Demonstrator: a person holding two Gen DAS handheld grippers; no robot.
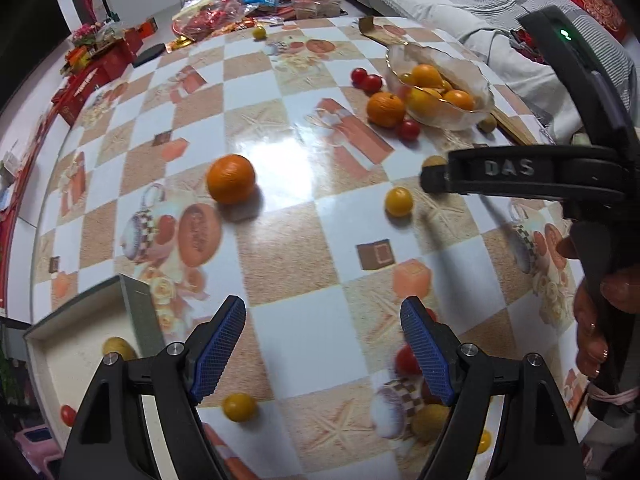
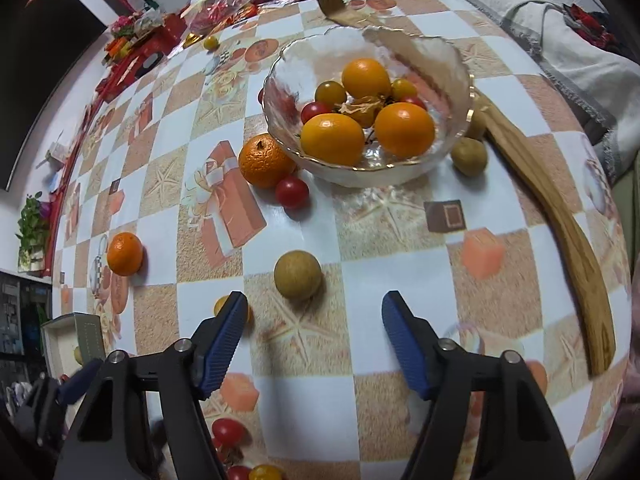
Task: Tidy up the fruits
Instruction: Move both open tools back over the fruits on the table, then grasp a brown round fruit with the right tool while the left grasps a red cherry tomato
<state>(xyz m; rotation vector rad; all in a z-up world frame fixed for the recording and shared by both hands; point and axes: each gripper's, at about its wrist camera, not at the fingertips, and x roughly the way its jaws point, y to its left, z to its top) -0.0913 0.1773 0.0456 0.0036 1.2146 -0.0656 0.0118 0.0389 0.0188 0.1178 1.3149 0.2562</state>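
Note:
A glass bowl [image 2: 448, 68] [image 1: 476, 76] holds oranges [image 2: 404, 130] and small tomatoes. A mandarin [image 2: 266, 162] and a red cherry tomato [image 2: 292, 192] lie beside it. Another mandarin [image 1: 231, 179] [image 2: 125, 254] sits alone mid-table. A tan round fruit [image 2: 298, 275] lies just ahead of my right gripper [image 2: 314, 340], which is open and empty. My left gripper [image 1: 323, 346] is open and empty above the tablecloth. A yellow tomato [image 1: 399, 201] lies near the right gripper's body [image 1: 520, 176]. A box [image 1: 80, 344] at lower left holds small fruits.
A long wooden utensil [image 2: 560, 216] lies right of the bowl. Small yellow [image 1: 239, 407] and red [image 1: 406, 360] tomatoes lie scattered near the front. Snack bags and red boxes [image 1: 104, 60] crowd the far edge. A sofa [image 1: 500, 12] stands beyond the table.

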